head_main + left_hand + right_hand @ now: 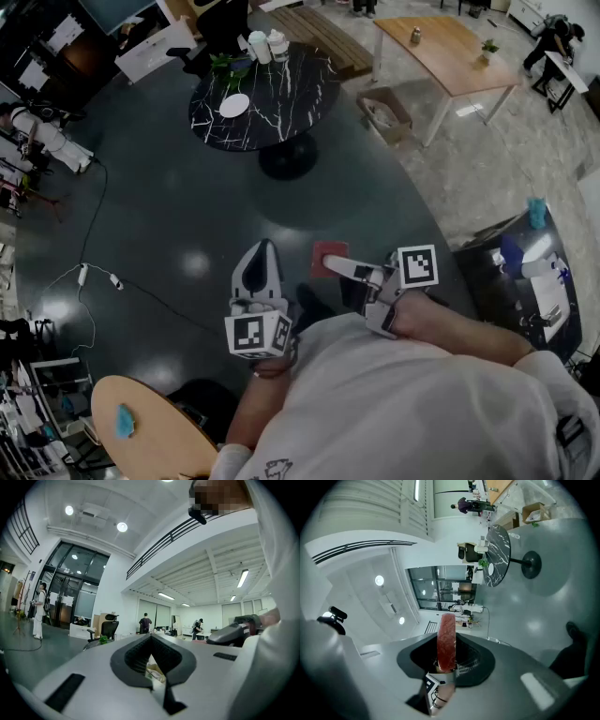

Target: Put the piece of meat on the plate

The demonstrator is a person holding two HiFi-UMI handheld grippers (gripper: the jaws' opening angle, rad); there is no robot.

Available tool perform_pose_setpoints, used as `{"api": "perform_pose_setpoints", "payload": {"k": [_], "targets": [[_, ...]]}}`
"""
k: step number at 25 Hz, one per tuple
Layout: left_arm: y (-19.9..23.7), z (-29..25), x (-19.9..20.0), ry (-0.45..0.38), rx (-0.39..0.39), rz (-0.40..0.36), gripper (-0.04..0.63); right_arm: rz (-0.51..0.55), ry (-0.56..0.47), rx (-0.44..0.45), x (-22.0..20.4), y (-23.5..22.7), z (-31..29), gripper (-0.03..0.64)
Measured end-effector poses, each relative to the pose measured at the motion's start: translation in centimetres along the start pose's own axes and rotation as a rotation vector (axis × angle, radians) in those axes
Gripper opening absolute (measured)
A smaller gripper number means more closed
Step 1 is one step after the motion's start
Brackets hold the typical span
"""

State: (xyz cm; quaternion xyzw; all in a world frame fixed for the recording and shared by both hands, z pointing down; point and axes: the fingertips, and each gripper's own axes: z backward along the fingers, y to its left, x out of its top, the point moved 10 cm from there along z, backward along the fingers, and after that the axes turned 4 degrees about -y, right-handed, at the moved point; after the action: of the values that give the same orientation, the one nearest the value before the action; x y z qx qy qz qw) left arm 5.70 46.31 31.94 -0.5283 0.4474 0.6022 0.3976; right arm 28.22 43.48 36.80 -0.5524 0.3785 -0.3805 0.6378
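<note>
right gripper (336,269) clamping meat (446,641), left gripper (265,247) closed

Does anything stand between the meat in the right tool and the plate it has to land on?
Nothing visible does. The right tool grips the piece of meat. Only bare dark floor lies between it and the black marble table, where the white plate sits uncovered.

Dark glossy floor (169,216) — white cable (94,272) trailing across, open cardboard box (384,112) at edge. Round black marble table (281,103) — white plate (234,105), white cups (267,45), green plant (225,64). Long wooden table (450,52) carrying small potted plant (488,47), can (415,36). Small round wooden table (150,436), blue item (125,422) on top.
</note>
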Motion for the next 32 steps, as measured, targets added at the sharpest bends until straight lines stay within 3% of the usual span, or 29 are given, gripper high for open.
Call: {"api": "perform_pose_setpoints", "payload": {"k": [10,20,27,32], "targets": [[7.2,-4.4,0.8,-0.008,-0.011,0.039,0.006,0.005,-0.019,-0.008,3.1,-0.4,-7.4,0.091],[14.5,-7.9,2.8,-0.017,-0.051,0.028,0.006,0.026,-0.049,-0.006,4.8,-0.2,-15.5,0.091],[18.8,-8.4,2.3,-0.004,-0.079,0.029,0.006,0.039,-0.072,-0.018,4.8,-1.1,-20.1,0.091],[21.1,-8.3,2.2,-0.005,-0.051,0.035,0.006,0.018,-0.067,-0.024,4.7,-1.8,-22.5,0.091]]}}
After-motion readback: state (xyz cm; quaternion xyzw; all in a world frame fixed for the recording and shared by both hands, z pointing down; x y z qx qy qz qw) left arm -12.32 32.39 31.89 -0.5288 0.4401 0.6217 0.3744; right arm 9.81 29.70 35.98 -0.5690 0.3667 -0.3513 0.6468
